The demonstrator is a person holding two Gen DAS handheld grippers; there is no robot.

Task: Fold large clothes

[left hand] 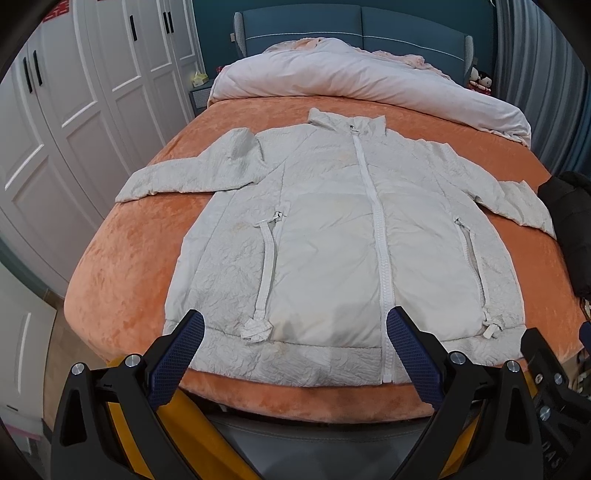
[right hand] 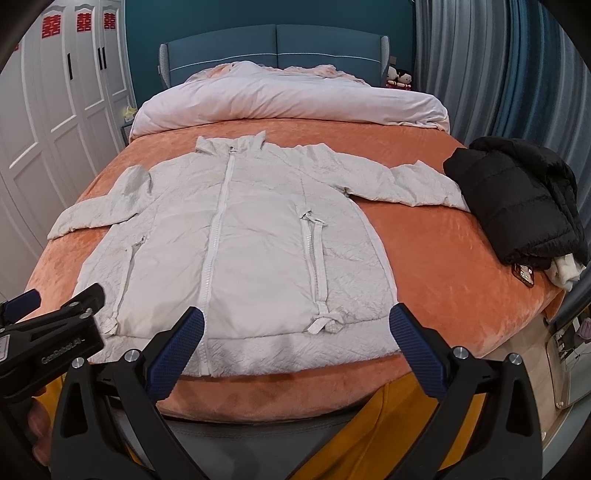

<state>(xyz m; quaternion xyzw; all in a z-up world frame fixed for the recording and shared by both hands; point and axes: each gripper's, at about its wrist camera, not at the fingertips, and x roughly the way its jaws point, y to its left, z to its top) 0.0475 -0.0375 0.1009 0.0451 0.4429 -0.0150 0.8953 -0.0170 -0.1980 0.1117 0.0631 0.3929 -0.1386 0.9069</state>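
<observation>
Nearest the lens in the left wrist view, the left gripper hangs over the foot end of the bed with its two blue-padded fingers spread wide apart and nothing between them. Below it lies the hem of a white jacket, which is spread flat, front up and zipped closed, on the orange bedspread. The collar points toward the headboard and both sleeves reach out to the sides.

In the right wrist view the right gripper is likewise held above the jacket's hem, fingers parted and empty; part of the left gripper shows at the lower left edge. Neither gripper touches the fabric. Yellow fabric shows beneath both tools.

The right sleeve end touches a black puffer jacket heaped near the bed's right edge, with a bit of white cloth under it. A rolled pale duvet lies across the head of the bed. White wardrobe doors stand to the left, grey curtains to the right.
</observation>
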